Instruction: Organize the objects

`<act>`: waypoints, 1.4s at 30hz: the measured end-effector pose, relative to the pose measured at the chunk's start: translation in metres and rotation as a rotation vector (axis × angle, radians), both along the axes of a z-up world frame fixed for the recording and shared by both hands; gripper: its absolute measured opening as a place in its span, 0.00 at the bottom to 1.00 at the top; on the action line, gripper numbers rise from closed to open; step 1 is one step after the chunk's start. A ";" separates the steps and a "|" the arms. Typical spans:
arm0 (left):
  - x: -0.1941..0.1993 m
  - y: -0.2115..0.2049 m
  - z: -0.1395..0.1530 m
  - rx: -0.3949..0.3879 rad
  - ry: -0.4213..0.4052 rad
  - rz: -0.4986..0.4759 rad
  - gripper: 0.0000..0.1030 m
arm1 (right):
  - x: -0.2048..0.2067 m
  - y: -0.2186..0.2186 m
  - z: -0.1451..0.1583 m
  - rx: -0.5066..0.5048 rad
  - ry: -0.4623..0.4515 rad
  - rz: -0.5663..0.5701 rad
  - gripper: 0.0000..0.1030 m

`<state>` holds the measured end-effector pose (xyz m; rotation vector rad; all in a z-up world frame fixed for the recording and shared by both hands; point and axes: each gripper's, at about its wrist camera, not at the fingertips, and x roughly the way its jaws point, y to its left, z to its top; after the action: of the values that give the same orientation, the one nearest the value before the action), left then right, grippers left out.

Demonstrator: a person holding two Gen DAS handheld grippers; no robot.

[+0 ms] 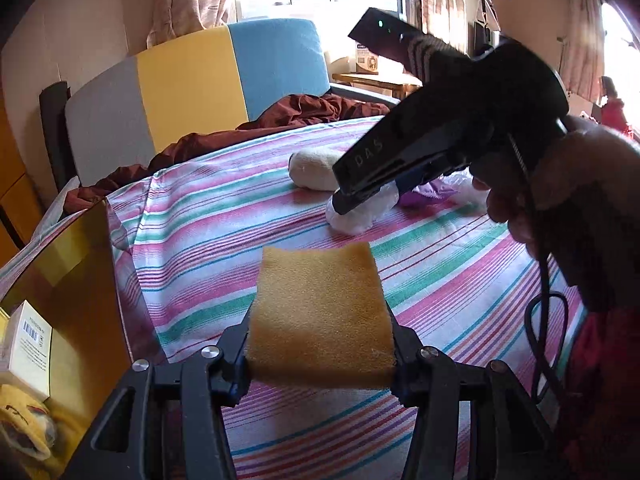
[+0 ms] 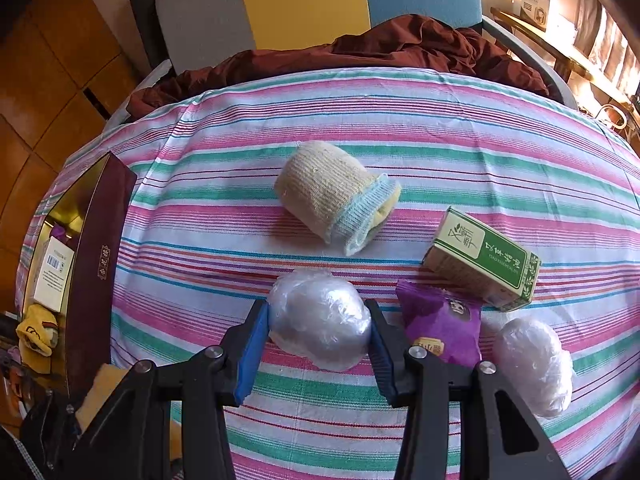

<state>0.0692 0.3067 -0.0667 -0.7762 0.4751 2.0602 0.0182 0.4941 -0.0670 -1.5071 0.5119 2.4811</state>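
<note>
The left gripper (image 1: 320,356) grips a yellow sponge (image 1: 320,312); the right gripper (image 2: 318,344) clamps a plastic-wrapped ball (image 2: 320,320) on the striped sheet (image 2: 460,160).

Rough yellow sponge (image 1: 320,316); crinkled glossy plastic ball (image 2: 320,320); knitted sock (image 2: 336,204); striped cloth sheet (image 2: 440,152)

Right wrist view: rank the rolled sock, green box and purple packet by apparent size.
1. rolled sock
2. green box, close to the sock and nearer the camera, so unsure
3. purple packet, partly hidden behind the fingers
</note>
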 end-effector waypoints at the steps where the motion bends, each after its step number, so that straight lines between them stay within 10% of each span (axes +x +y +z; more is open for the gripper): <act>1: -0.001 -0.003 0.006 0.013 0.003 0.005 0.52 | 0.000 -0.001 0.001 0.002 0.004 0.004 0.46; 19: -0.128 -0.145 0.054 0.114 -0.119 0.483 0.52 | -0.004 -0.026 0.008 0.042 0.042 0.085 0.46; 42: -0.263 -0.162 0.039 0.041 -0.228 0.652 0.61 | -0.007 -0.028 0.003 0.062 0.021 0.090 0.46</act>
<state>-0.1942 0.1446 -0.0277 -1.2427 0.0428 2.5122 0.0117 0.4665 -0.0637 -1.5139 0.3750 2.5574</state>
